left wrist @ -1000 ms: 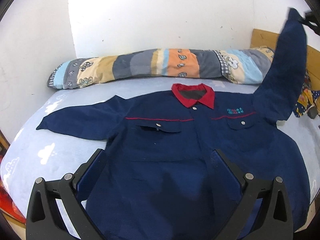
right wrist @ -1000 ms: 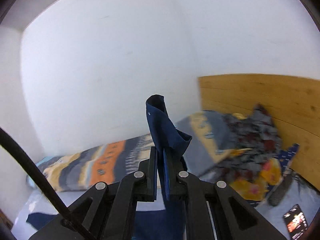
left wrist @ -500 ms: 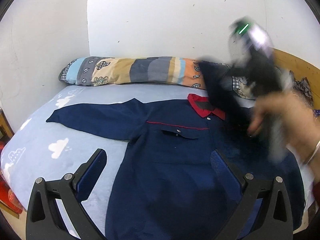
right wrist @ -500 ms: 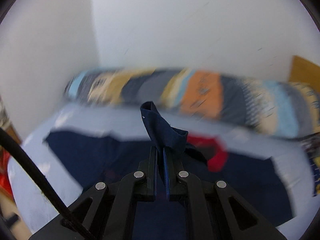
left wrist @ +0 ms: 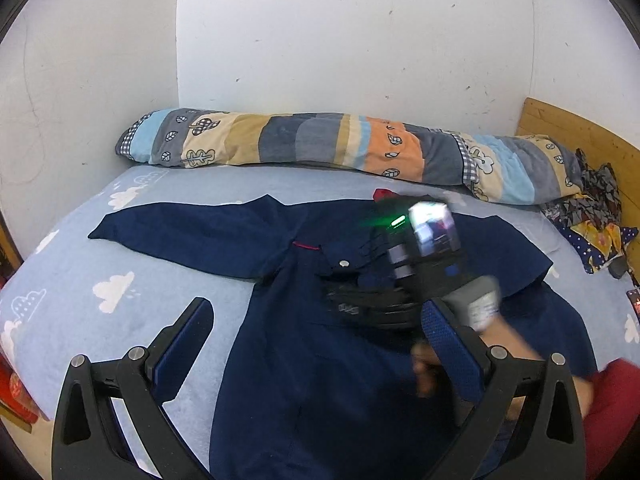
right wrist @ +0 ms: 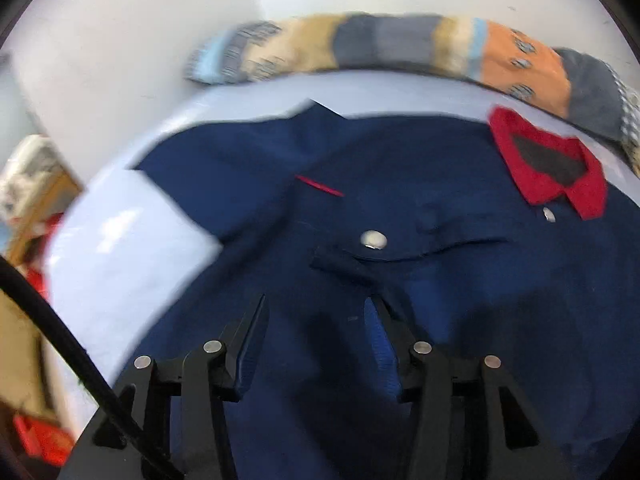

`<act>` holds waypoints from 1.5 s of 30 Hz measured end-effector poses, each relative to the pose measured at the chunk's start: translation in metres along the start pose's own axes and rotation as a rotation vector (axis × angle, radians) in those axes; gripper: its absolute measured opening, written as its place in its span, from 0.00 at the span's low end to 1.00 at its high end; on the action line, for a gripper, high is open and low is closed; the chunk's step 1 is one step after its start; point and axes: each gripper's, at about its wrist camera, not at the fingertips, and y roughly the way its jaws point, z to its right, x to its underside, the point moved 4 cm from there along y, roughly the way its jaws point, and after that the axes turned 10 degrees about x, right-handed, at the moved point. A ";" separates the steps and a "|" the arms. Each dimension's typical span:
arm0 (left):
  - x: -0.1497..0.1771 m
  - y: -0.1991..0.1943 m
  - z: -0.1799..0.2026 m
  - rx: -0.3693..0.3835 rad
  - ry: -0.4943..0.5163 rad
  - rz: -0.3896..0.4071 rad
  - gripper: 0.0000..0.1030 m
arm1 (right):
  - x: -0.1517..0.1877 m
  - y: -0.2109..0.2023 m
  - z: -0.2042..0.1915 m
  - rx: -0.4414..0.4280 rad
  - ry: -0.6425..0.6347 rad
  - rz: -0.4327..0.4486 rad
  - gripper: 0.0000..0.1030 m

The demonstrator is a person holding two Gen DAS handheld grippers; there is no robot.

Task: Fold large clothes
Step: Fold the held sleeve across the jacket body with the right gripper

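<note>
A navy work jacket [left wrist: 304, 364] with a red collar [right wrist: 548, 172] lies front up on the light blue bed sheet [left wrist: 92, 280]. Its left sleeve [left wrist: 188, 240] is spread out flat. Its right sleeve is folded across the chest, with the cuff [right wrist: 352, 268] lying by the pocket snap. My right gripper [right wrist: 316, 332] is open just above that cuff; it also shows blurred in the left wrist view [left wrist: 360, 304]. My left gripper [left wrist: 316, 344] is open and empty over the jacket's lower front.
A long patchwork bolster [left wrist: 340, 148] lies along the white wall. A pile of patterned cloth [left wrist: 592, 224] sits at the right by the wooden headboard [left wrist: 576, 128]. Red items [right wrist: 40, 440] show past the bed's left edge.
My right gripper swung the raised right sleeve down across the jacket's chest and opened, letting go of the cuff. My left gripper stayed open and shifted slightly left.
</note>
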 end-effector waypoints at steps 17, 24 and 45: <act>0.001 0.007 0.003 0.003 -0.019 -0.023 1.00 | 0.090 -0.082 0.324 0.593 0.376 -0.150 0.15; 0.000 0.008 0.000 -0.006 -0.025 -0.025 1.00 | 0.074 -0.124 0.343 0.769 0.416 -0.058 0.22; -0.001 0.005 -0.014 -0.024 -0.062 -0.026 1.00 | 0.042 0.028 0.066 0.500 -0.136 -0.098 0.44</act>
